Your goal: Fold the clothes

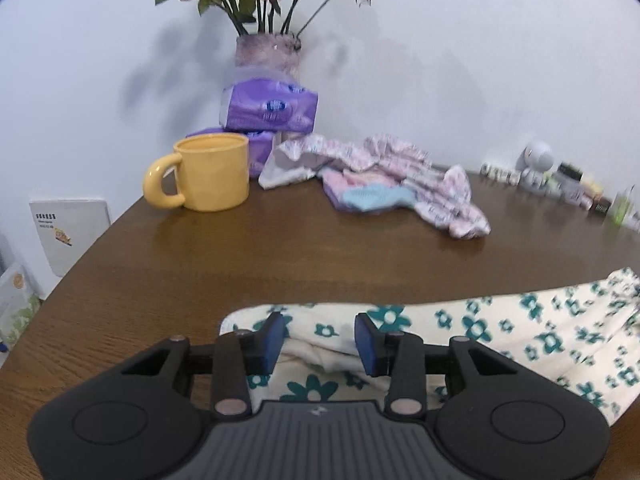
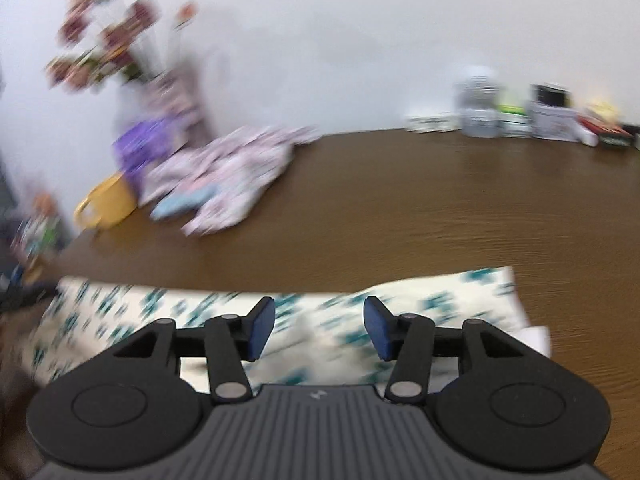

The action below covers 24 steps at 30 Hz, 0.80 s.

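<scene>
Cream garment with teal flowers (image 1: 520,332) lies at 6 o'clock on brown table (image 1: 280,248), near front edge, partly doubled over.

Left gripper (image 1: 320,336) over its left end, fingers wide, nothing held. Right gripper (image 2: 319,326) over its right part, fingers wide too, empty; that view is blurred.

Whether fold is starting or just released, cannot judge. For good fold: grip hem at both ends, keep edges aligned, avoid bunching.

Pink patterned clothes heap (image 1: 380,176) at 12 o'clock, beside yellow mug (image 1: 212,178).

Purple packs (image 1: 272,108) and white box (image 1: 68,224) carry print, not readable.

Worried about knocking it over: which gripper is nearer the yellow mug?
Left. The left gripper faces the yellow mug across bare table; from the right gripper, it sits far off left.
</scene>
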Tool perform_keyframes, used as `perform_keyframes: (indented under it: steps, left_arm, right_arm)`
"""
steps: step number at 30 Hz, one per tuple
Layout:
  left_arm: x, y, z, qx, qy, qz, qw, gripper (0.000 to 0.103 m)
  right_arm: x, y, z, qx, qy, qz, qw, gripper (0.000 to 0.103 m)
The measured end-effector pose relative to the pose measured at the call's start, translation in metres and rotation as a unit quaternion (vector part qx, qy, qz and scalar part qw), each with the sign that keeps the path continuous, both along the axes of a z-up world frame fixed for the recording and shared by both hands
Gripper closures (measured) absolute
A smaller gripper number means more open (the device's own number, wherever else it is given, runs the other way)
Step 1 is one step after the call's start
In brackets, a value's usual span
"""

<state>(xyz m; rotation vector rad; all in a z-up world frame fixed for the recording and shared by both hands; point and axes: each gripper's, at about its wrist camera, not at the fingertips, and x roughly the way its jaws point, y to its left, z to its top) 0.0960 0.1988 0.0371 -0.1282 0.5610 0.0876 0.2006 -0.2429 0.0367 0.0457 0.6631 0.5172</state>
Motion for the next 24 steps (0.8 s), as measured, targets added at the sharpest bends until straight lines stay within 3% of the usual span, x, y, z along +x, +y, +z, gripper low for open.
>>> perform_keyframes:
  steps: [4,8,10,12,15,17,19,24]
  left_arm:
    - [0.001,-0.004,-0.003,0.009,0.008,0.003,0.9999,0.066]
    - [-0.015,-0.023,0.012,0.002,-0.012,-0.065,0.9978,0.065]
    - [-0.02,-0.039,0.015,0.012,-0.011,-0.105,0.9944,0.065]
    - [-0.022,-0.057,0.016,0.028,-0.006,-0.137,0.9902,0.066]
    - [-0.016,-0.077,0.007,0.048,0.009,-0.163,0.9854,0.067]
    - [-0.007,-0.082,-0.001,0.05,0.031,-0.168,0.984,0.081]
    - [-0.002,-0.085,-0.008,0.056,0.048,-0.169,0.9828,0.088]
    - [0.001,-0.085,-0.016,0.057,0.06,-0.162,0.9833,0.09]
  right_arm:
    - [-0.033,0.027,0.004,-0.059,-0.044,0.069,0.995,0.051]
    - [-0.041,0.046,-0.004,-0.149,-0.067,0.083,0.983,0.052]
    - [-0.039,0.05,-0.008,-0.157,-0.064,0.085,0.982,0.054]
    - [-0.038,0.052,-0.01,-0.159,-0.061,0.088,0.981,0.07]
    - [-0.041,0.058,-0.012,-0.172,-0.068,0.095,0.978,0.085]
    - [-0.042,0.061,-0.013,-0.191,-0.079,0.104,0.973,0.088]
    - [-0.043,0.063,-0.015,-0.217,-0.092,0.11,0.966,0.091]
    - [-0.051,0.068,-0.026,-0.288,-0.122,0.13,0.941,0.097]
